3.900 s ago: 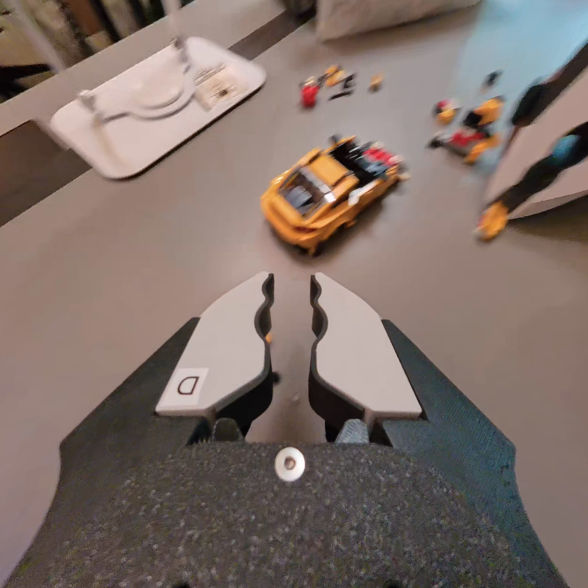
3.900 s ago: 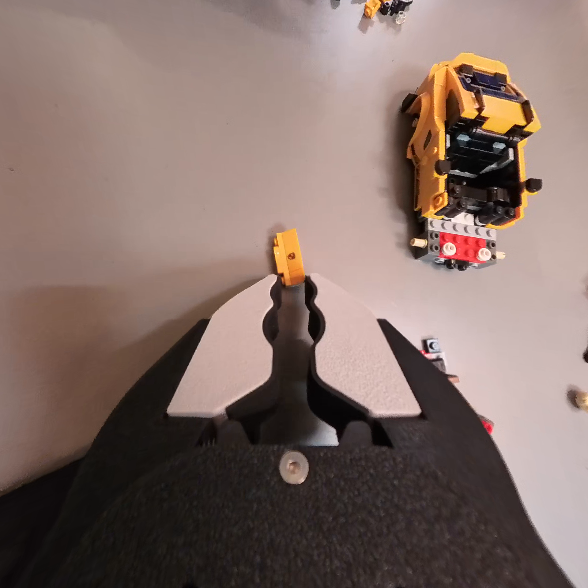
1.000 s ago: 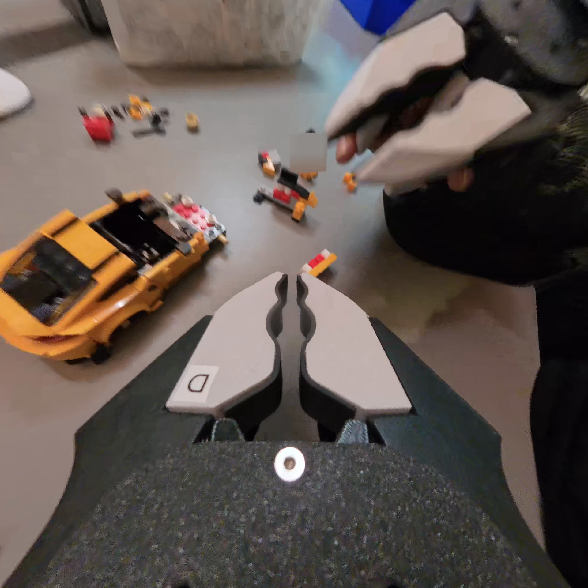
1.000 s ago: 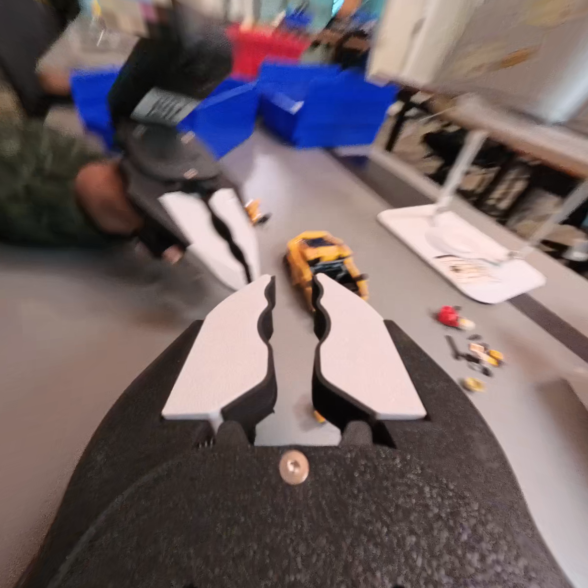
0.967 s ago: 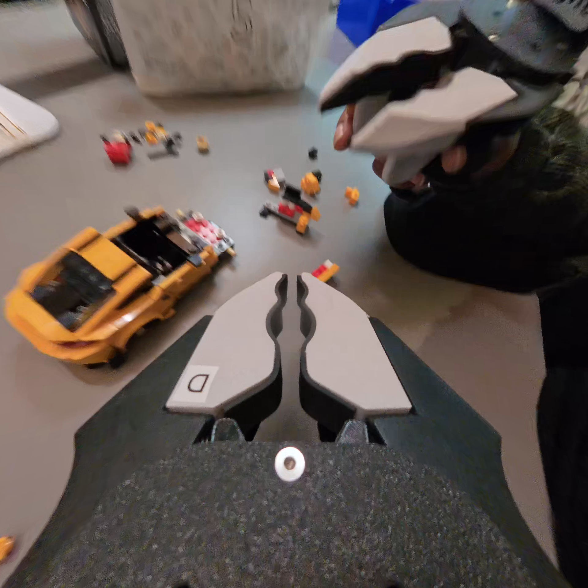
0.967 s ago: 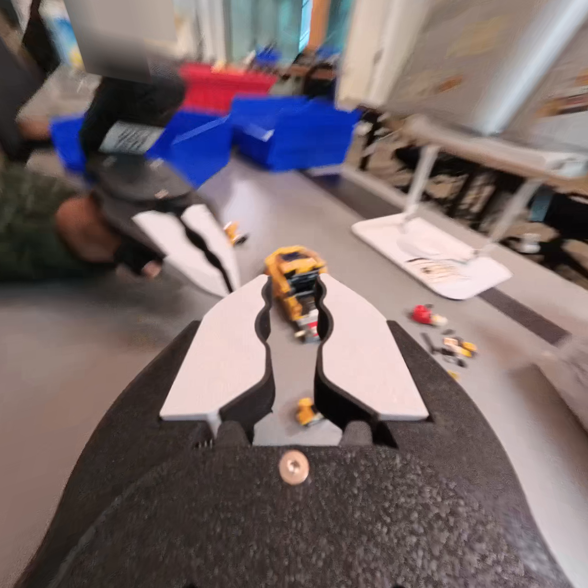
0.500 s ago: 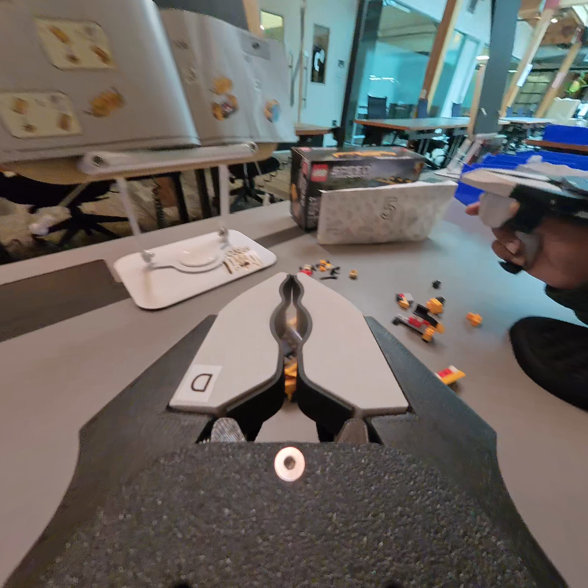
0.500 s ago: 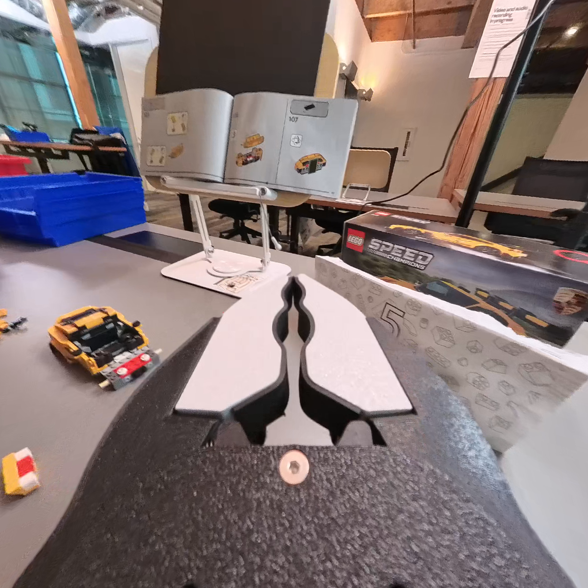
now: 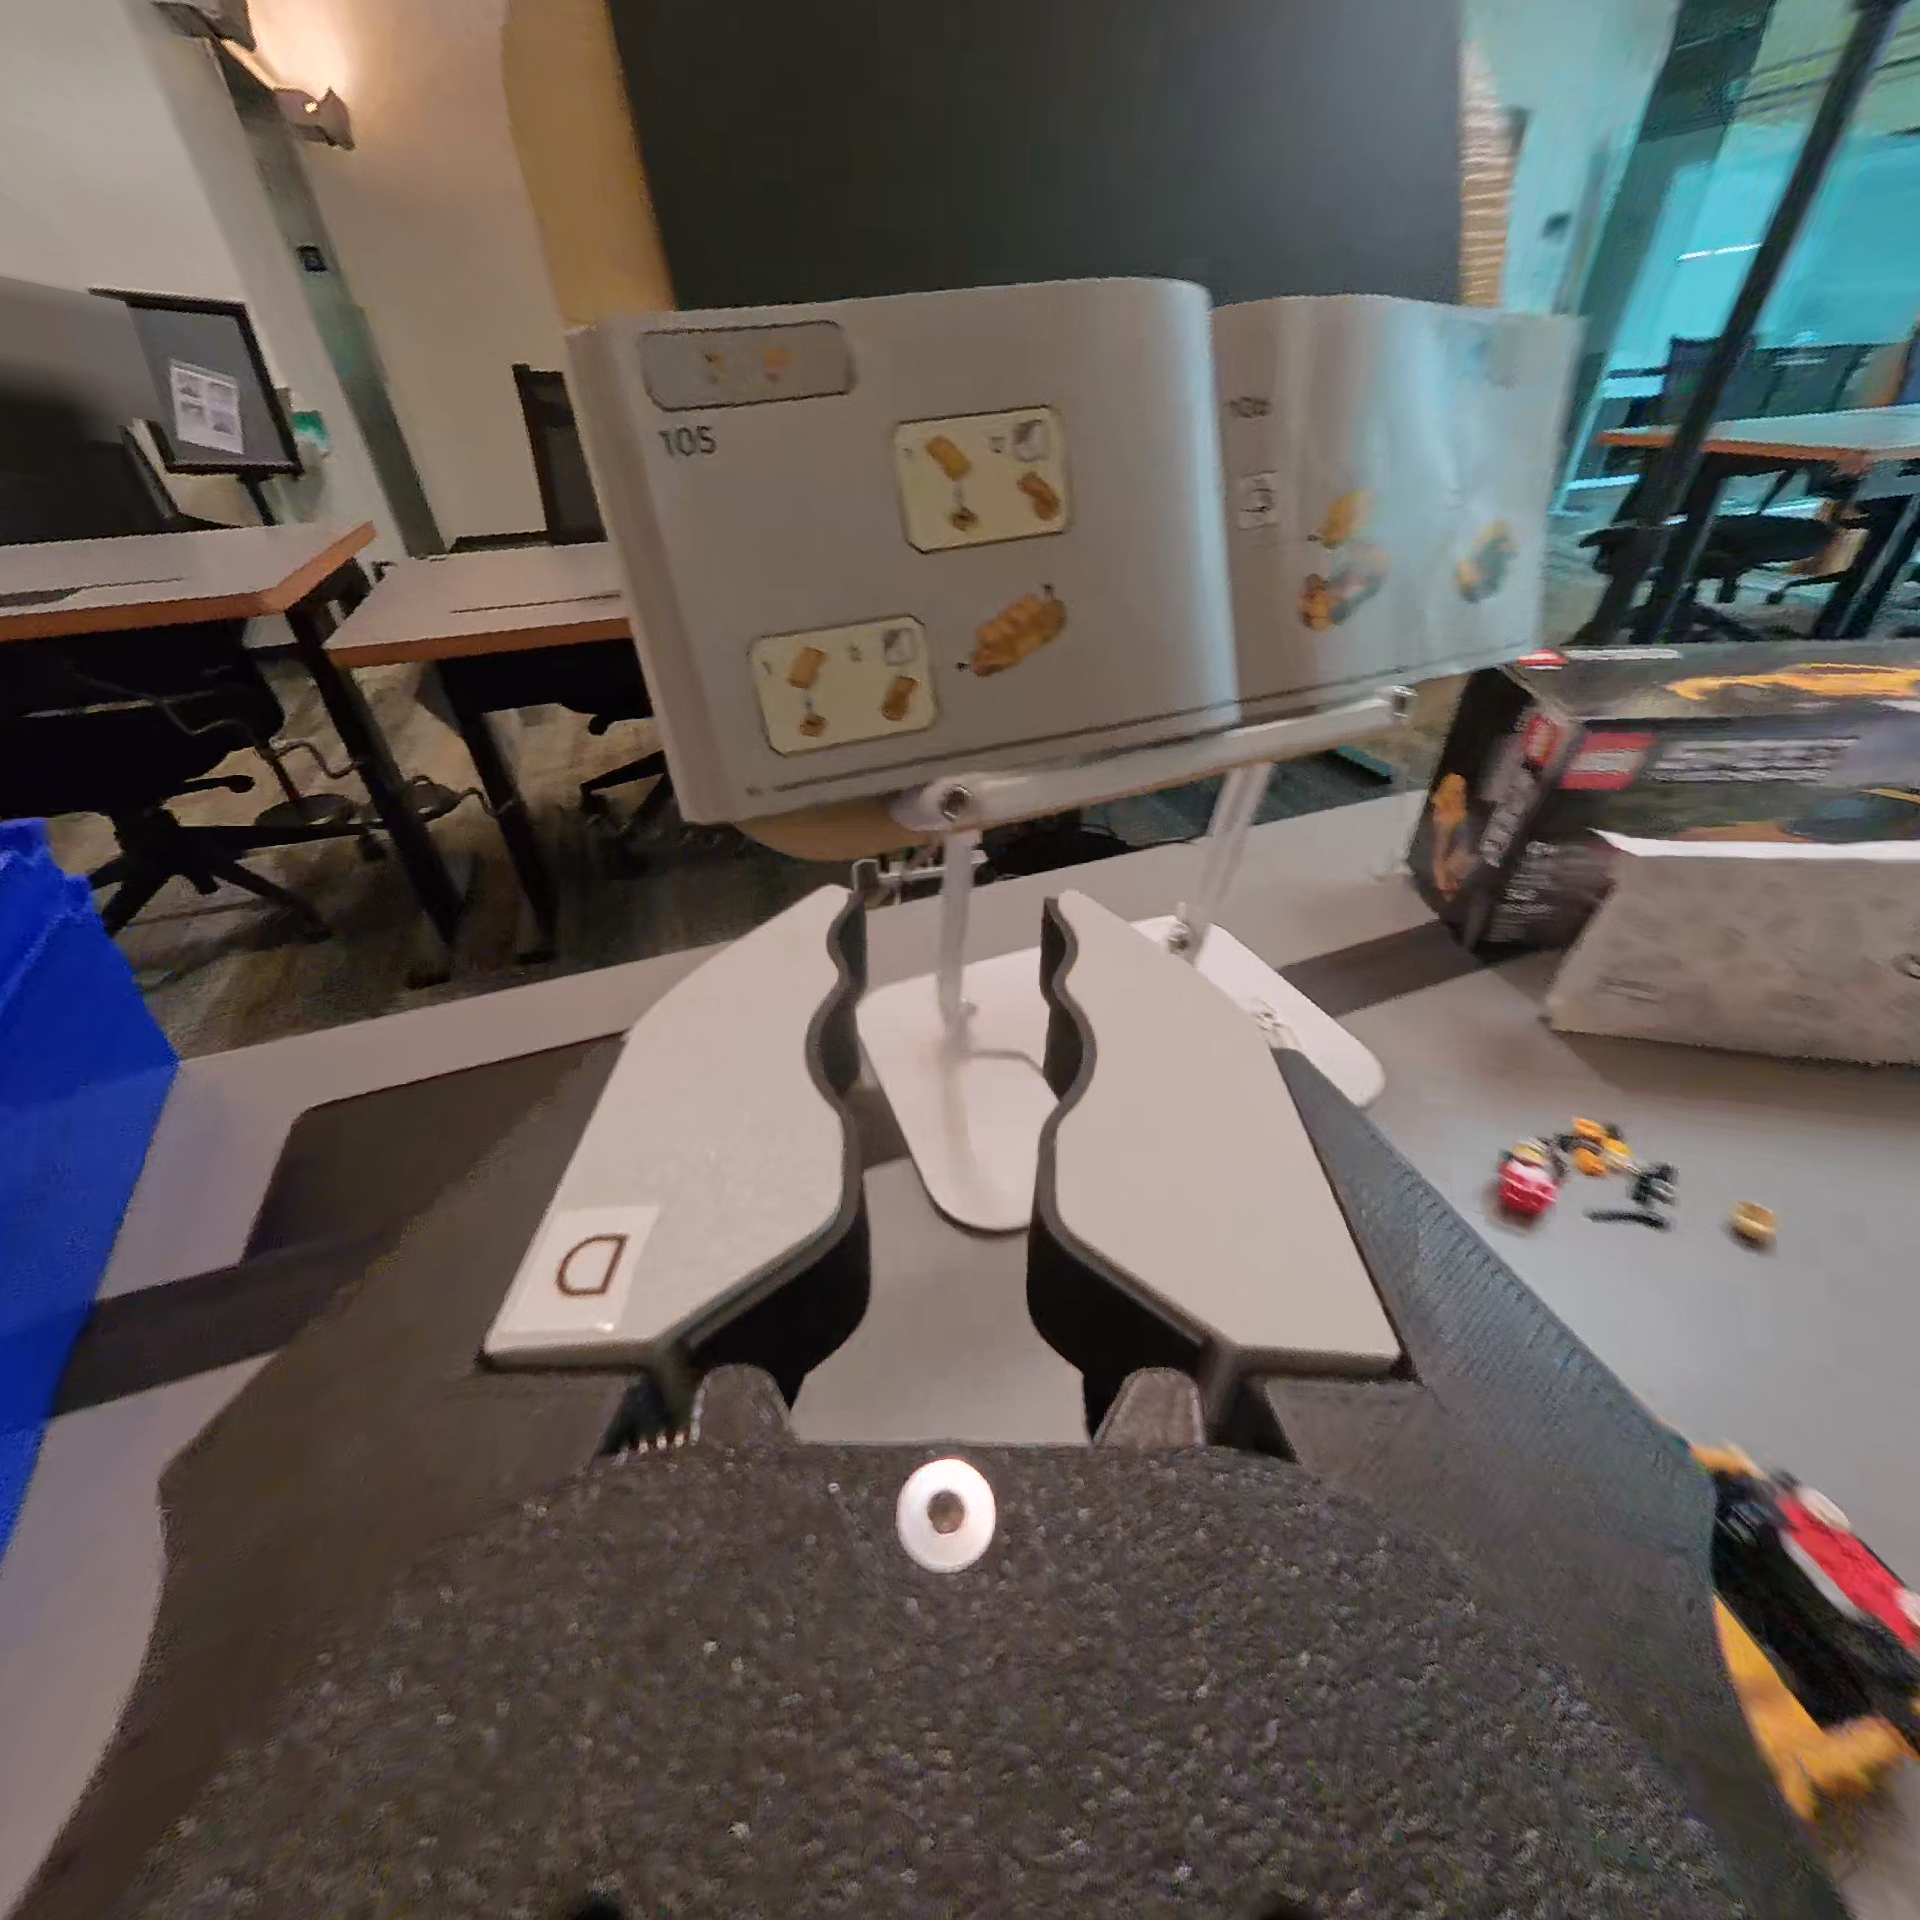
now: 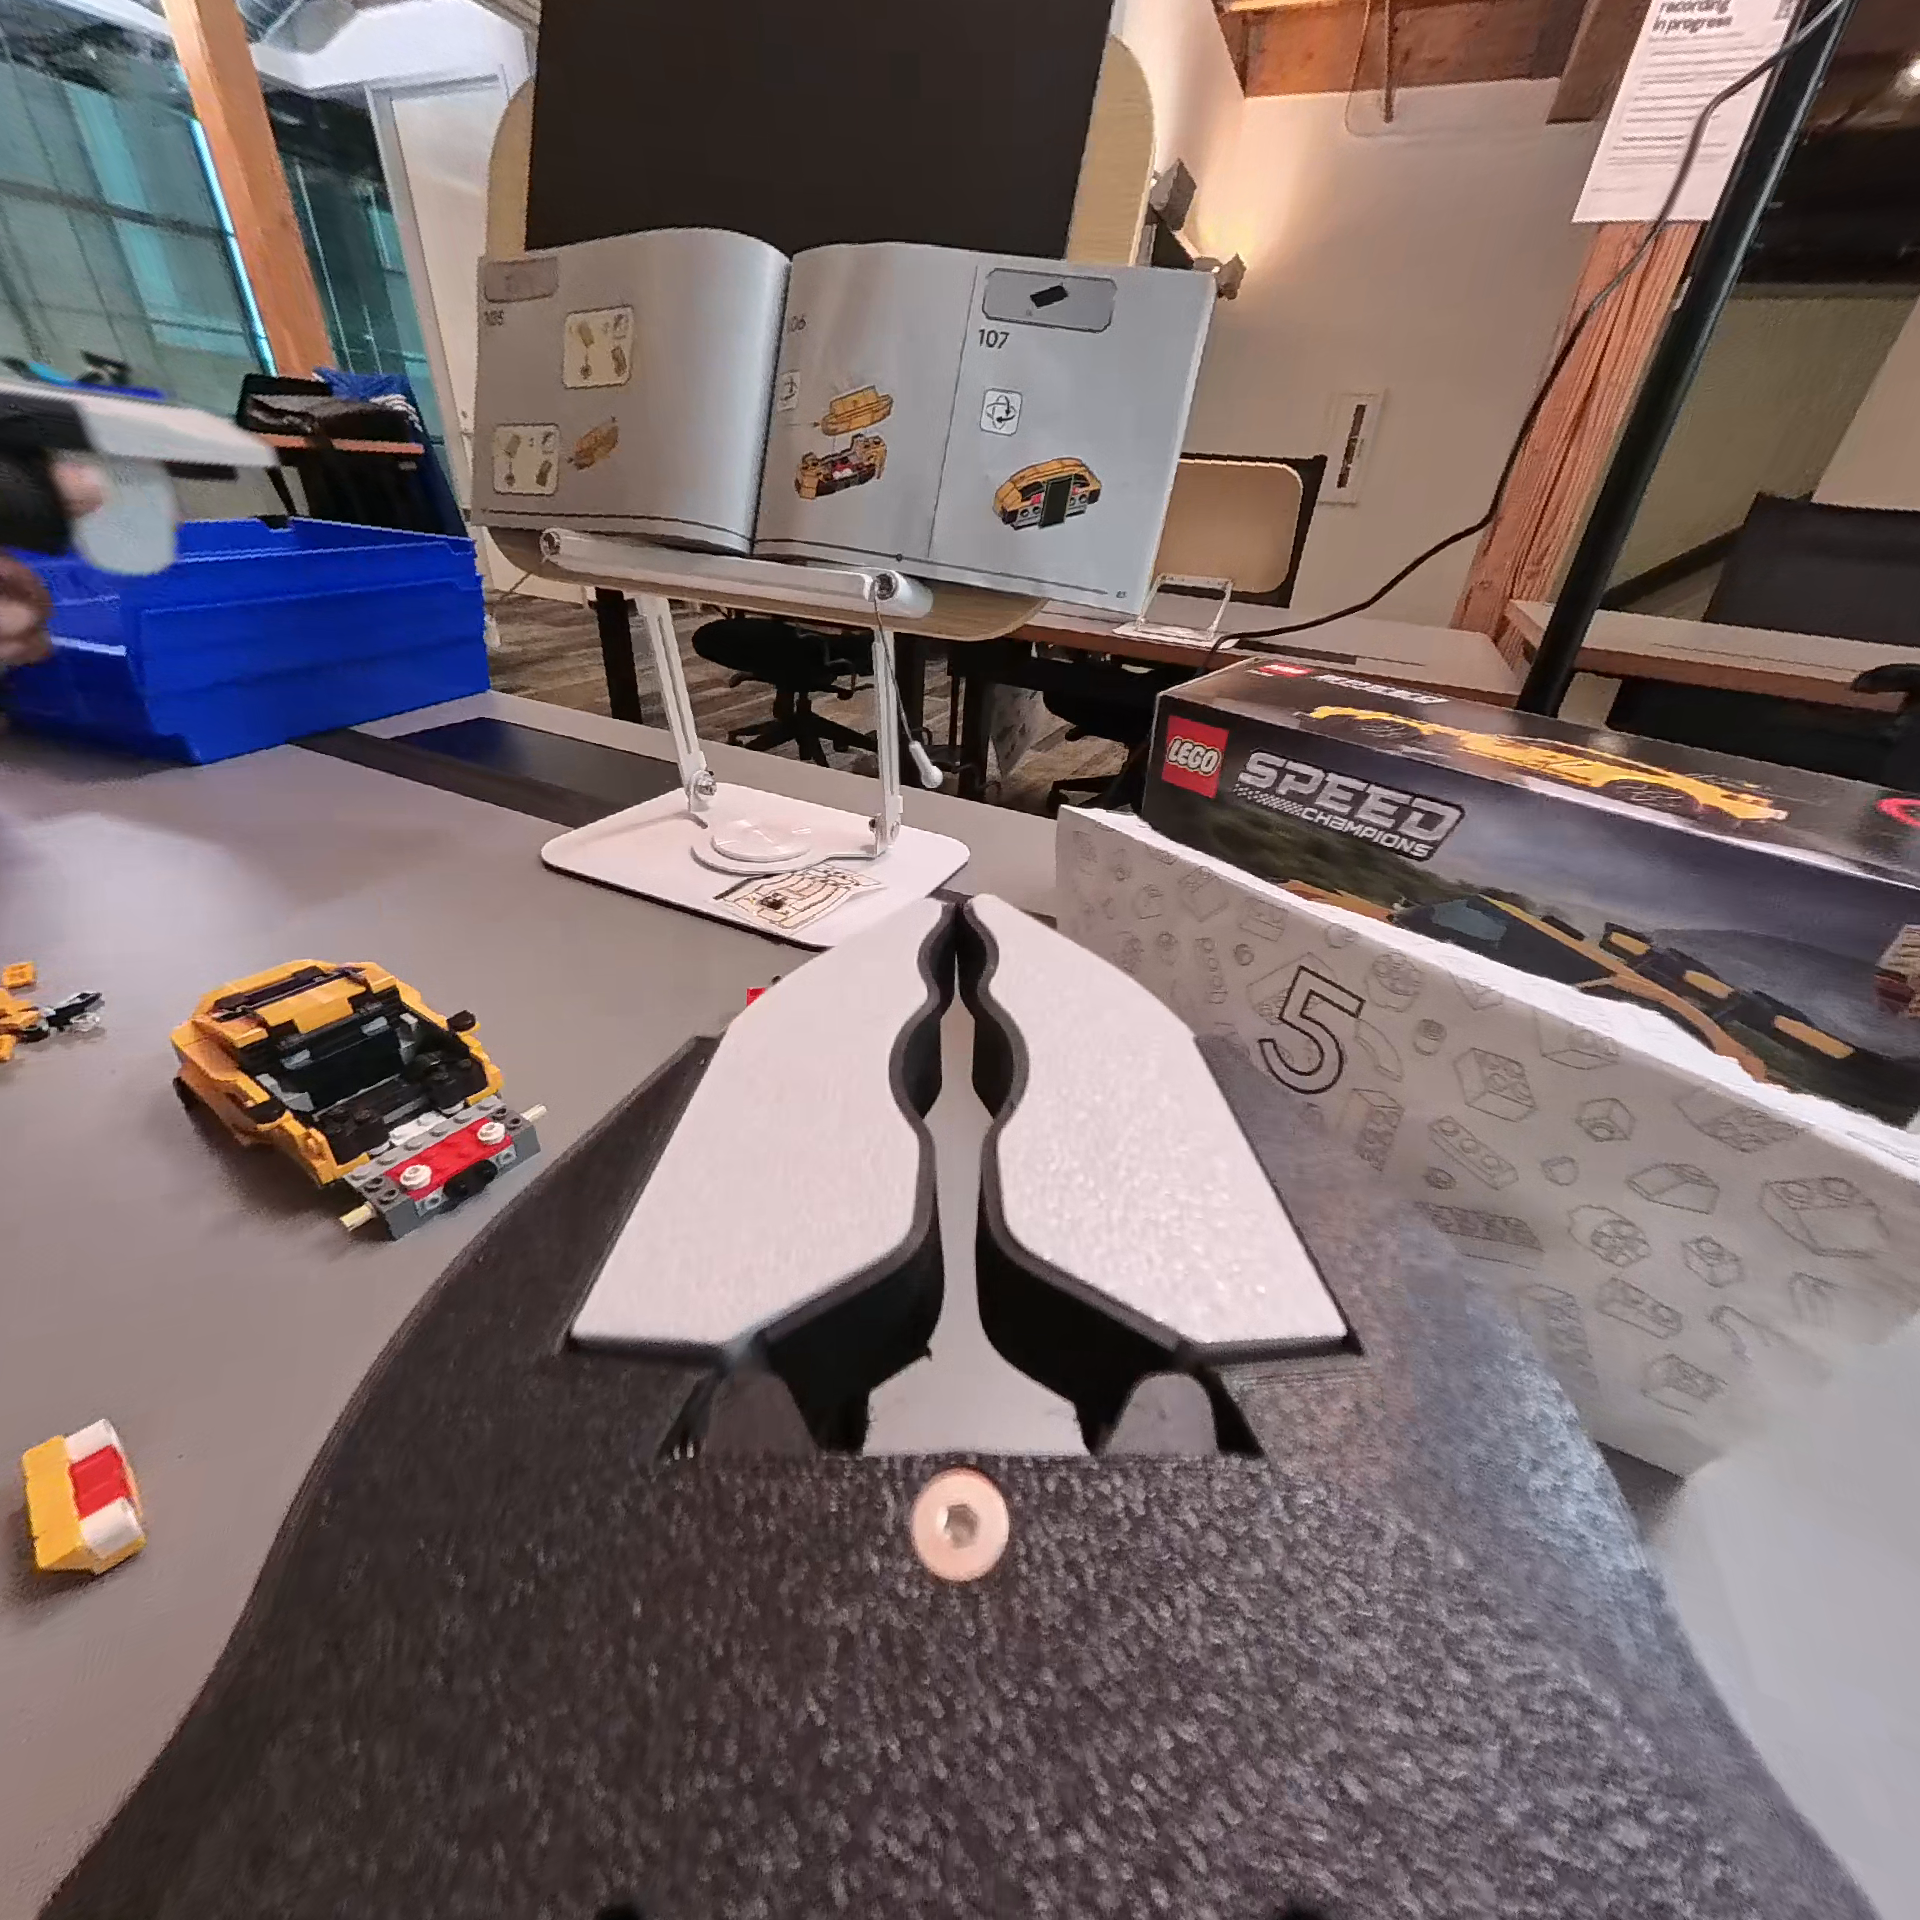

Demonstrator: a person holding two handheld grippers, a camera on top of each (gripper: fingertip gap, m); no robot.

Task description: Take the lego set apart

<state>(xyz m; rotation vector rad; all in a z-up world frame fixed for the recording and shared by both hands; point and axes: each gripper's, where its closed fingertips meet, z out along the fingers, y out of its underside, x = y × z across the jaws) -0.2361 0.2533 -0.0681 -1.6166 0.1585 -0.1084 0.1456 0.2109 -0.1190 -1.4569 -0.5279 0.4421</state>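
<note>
The yellow lego car [image 10: 343, 1070] stands on the grey table [image 10: 208, 1299], its hood off and black, grey and red inner bricks showing. In the left wrist view only a blurred corner of the car [image 9: 1829, 1631] shows at the lower right. My left gripper [image 9: 948, 914] is open and empty, held above the table and pointing at the booklet stand. My right gripper [image 10: 956, 920] is shut and empty, to the right of the car and apart from it. A yellow, red and white piece [image 10: 78, 1496] lies loose at the near left. The left gripper [image 10: 135, 457] shows blurred at the far left.
An open instruction booklet [image 10: 831, 405] sits on a white stand [image 10: 758, 847] at the back. A lego box [image 10: 1507, 790] and a white printed bag [image 10: 1455, 1143] stand on the right. Blue bins [image 10: 260, 623] are at the back left. Small loose pieces [image 9: 1579, 1184] lie scattered. There is about 40 cm between the tips of the two grippers. Both grippers' tips are roughly 25 cm from the car [image 9: 1829, 1631]. My right wrist view [image 10: 331, 1088] looks at it from another angle.
My left gripper has opened from shut and swung left toward the booklet stand, with the car now at its lower right. My right gripper stays shut and has barely moved.
</note>
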